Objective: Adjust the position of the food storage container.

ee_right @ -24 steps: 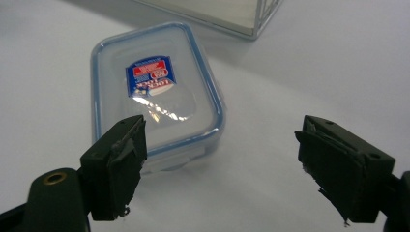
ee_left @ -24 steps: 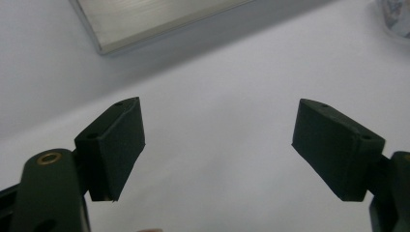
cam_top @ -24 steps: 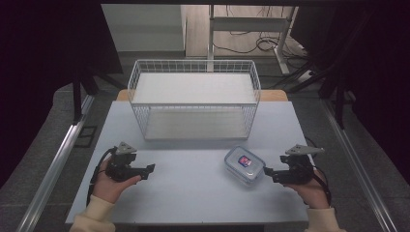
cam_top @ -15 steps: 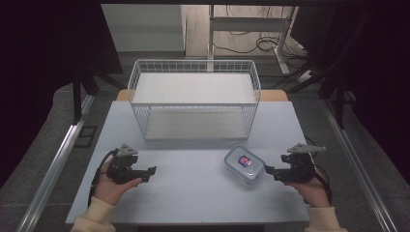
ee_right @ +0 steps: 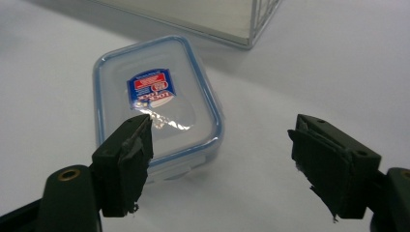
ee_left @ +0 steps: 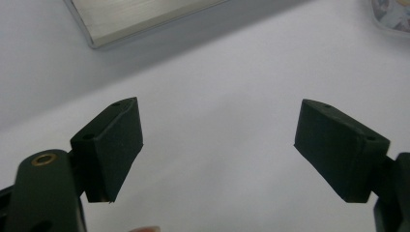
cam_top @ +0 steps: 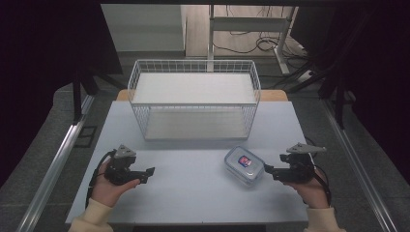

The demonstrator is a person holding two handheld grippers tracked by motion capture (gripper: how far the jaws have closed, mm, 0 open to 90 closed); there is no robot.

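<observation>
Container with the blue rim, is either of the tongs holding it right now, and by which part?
Nothing is held. The right tongs stand open just short of the container, and the left tongs are open over bare table.

**Both hand-held grippers low, jaws wide apart**

The left hand-held gripper (cam_top: pixel 148 174) sits in the person's left hand (cam_top: pixel 110 186), pointing right across the counter (cam_top: pixel 193 193), jaws spread and holding nothing. The right hand-held gripper (cam_top: pixel 267 171) sits in the right hand (cam_top: pixel 309 186), pointing left, jaws likewise spread. Cream sleeves show at both wrists.
</observation>
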